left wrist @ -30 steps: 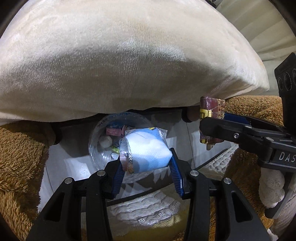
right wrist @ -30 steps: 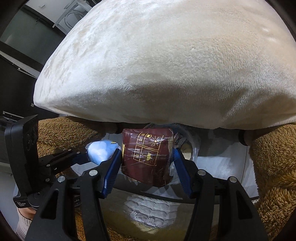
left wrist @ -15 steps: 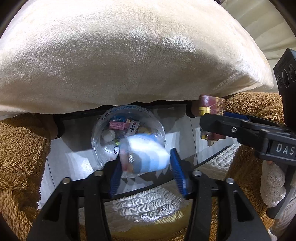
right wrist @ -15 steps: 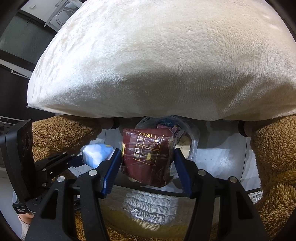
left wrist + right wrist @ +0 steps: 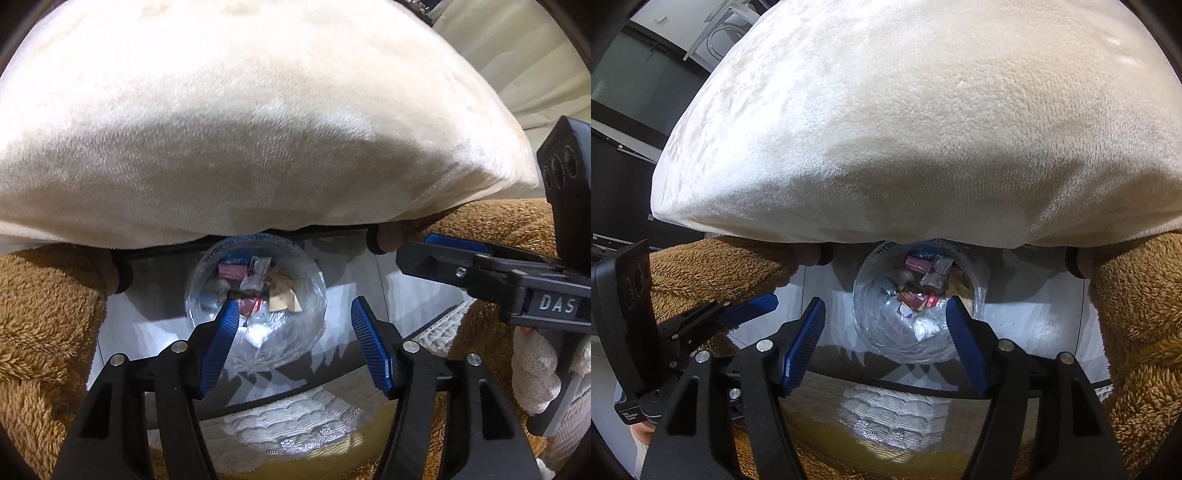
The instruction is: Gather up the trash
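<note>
From your left wrist camera, your left gripper [image 5: 291,325] stands with its blue ribbed pads spread wide and nothing between them. Beyond and below the pads sits the clear plastic trash bin [image 5: 314,266], round and lined with a crinkled transparent bag, on a pale floor. Inside it lies a heap of trash wrappers [image 5: 258,282]: a pink packet, a clear crumpled sachet, a tan scrap and a dark red piece. A large cream plush cushion [image 5: 258,129] fills the upper half of the view and overhangs the far rim of the bin. Brown shaggy fabric [image 5: 40,317] flanks both sides. Your right gripper [image 5: 436,251] reaches in from the right edge, seen side-on, with your white-gloved hand [image 5: 535,373] on its handle.

From your right wrist camera, your right gripper [image 5: 884,325] is likewise wide apart and holds nothing. The bin [image 5: 979,280] lies ahead between its pads, and the wrappers [image 5: 919,284] inside include a dark red packet near the middle. The cushion [image 5: 923,129] hangs over the bin's far edge. Your left gripper [image 5: 750,306] enters from the left, one blue pad showing; from this side you cannot tell its opening.
</note>
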`<state>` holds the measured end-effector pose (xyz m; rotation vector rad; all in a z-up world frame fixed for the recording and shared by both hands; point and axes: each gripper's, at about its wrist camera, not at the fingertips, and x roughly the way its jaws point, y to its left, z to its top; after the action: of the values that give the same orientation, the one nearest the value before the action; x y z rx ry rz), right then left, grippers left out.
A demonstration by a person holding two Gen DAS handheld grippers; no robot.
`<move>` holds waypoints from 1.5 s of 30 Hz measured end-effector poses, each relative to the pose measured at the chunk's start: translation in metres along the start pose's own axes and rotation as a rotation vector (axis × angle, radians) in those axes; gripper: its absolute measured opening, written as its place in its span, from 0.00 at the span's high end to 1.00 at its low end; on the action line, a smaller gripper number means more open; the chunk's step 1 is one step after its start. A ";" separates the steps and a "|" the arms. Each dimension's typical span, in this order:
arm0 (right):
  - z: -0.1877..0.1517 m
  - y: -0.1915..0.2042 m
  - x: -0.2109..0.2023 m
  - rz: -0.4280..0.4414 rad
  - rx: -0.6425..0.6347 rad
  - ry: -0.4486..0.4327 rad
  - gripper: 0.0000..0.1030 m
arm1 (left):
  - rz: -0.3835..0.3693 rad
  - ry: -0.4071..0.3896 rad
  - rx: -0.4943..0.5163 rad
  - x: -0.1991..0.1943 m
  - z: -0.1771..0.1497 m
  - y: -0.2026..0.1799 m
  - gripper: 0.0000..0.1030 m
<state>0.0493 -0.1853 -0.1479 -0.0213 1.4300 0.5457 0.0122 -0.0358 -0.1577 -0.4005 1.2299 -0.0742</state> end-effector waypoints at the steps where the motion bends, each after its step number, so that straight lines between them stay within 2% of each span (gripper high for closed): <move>1: -0.001 0.001 -0.003 0.001 -0.008 -0.014 0.35 | -0.004 -0.016 0.007 -0.003 0.000 -0.001 0.40; 15: -0.007 0.008 -0.069 -0.016 -0.133 -0.350 0.35 | -0.034 -0.300 0.025 -0.062 0.007 0.003 0.40; 21: -0.004 0.007 -0.090 -0.050 -0.155 -0.443 0.34 | -0.005 -0.421 0.066 -0.088 0.010 -0.003 0.40; 26: -0.006 0.013 -0.111 -0.088 -0.206 -0.562 0.34 | 0.024 -0.526 0.123 -0.110 0.013 -0.013 0.40; 29: -0.008 0.016 -0.123 -0.109 -0.235 -0.631 0.30 | 0.029 -0.583 0.158 -0.124 0.013 -0.016 0.30; 32: -0.012 0.018 -0.132 -0.129 -0.258 -0.699 0.20 | 0.030 -0.629 0.196 -0.135 0.010 -0.021 0.28; 34: -0.013 0.020 -0.136 -0.151 -0.268 -0.744 0.09 | 0.027 -0.658 0.215 -0.140 0.009 -0.024 0.17; 35: -0.014 0.020 -0.139 -0.160 -0.269 -0.761 0.05 | 0.024 -0.675 0.218 -0.142 0.008 -0.025 0.09; 36: -0.015 0.019 -0.140 -0.165 -0.272 -0.772 0.05 | 0.029 -0.693 0.217 -0.145 0.007 -0.025 0.06; 45: -0.019 0.025 -0.142 -0.181 -0.313 -0.794 0.05 | 0.040 -0.735 0.227 -0.147 0.002 -0.026 0.06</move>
<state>0.0173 -0.2186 -0.0104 -0.1638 0.5563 0.5391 -0.0319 -0.0195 -0.0160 -0.1738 0.4954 -0.0258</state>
